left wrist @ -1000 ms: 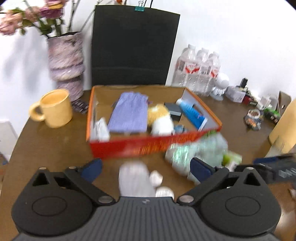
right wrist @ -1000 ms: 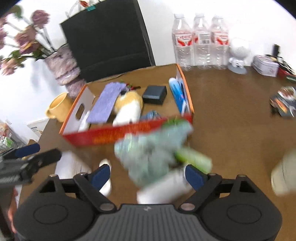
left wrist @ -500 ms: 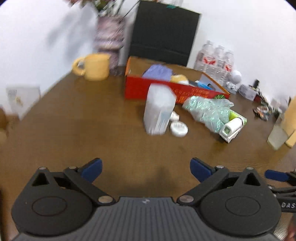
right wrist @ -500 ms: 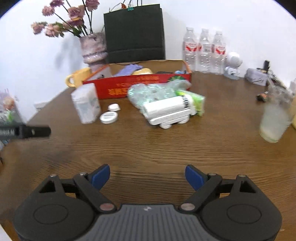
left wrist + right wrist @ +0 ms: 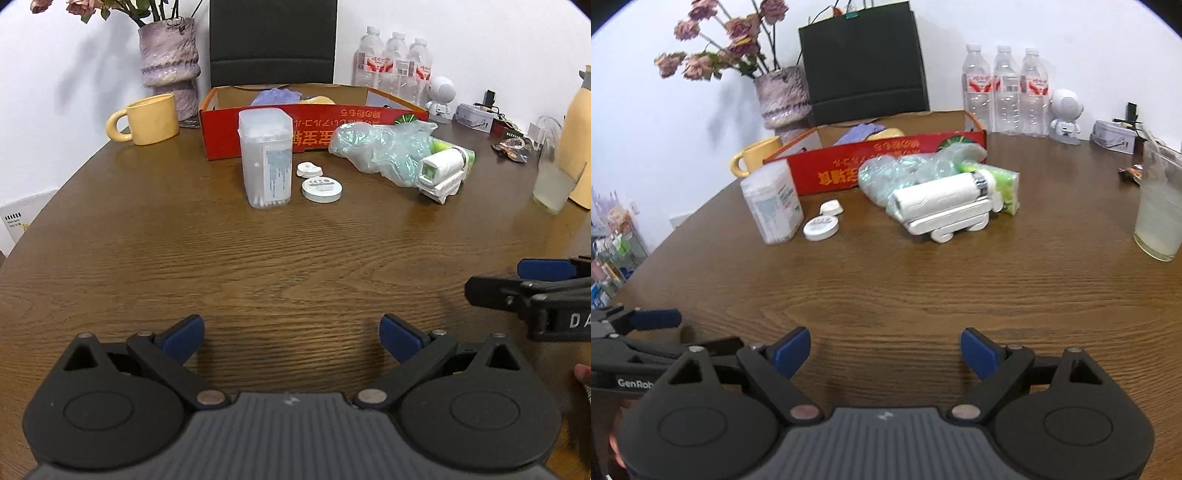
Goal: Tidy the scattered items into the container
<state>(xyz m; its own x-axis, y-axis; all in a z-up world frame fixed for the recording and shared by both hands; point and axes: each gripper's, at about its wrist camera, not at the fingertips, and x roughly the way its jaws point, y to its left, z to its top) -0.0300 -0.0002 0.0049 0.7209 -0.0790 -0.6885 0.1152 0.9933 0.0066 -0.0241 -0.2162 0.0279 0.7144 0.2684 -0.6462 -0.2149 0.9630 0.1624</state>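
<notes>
A white wall backs a round wooden table (image 5: 295, 266), with clutter along its far edge. Far left stands a vase (image 5: 169, 59) of dried flowers, and just in front of it a yellow mug (image 5: 147, 118); neither looks like part of the tidying.

The red box (image 5: 314, 125), the container, sits in the far middle with its open top up and a purple cloth (image 5: 275, 96) already showing over its wall. The loose things lie just near of its front wall, probably an easy short lift over the rim. Leftmost is the upright clear swab jar (image 5: 266, 157), close to the box. Just right of it lie two small white round pieces: a cap (image 5: 309, 170) and, nearer, a flat tin (image 5: 321, 189), apart from each other. Further right a crumpled plastic bag (image 5: 380, 147) leans against the box front, and a white roller device (image 5: 942, 208) rests against the bag's near side, touching a green pack (image 5: 1006, 184).

Far right are water bottles (image 5: 1006, 92), a small white robot figure (image 5: 1066, 114) and a glass (image 5: 1160, 206), well apart from the pile.

Both claws hover low over the bare near part of the table, well back from everything. The left claw (image 5: 291, 334) has its fingers spread wide and holds nothing; the right claw (image 5: 884, 349) is likewise spread and empty. My guess is that a pick is about to be chosen, the jar suiting the left side and the roller the right.
</notes>
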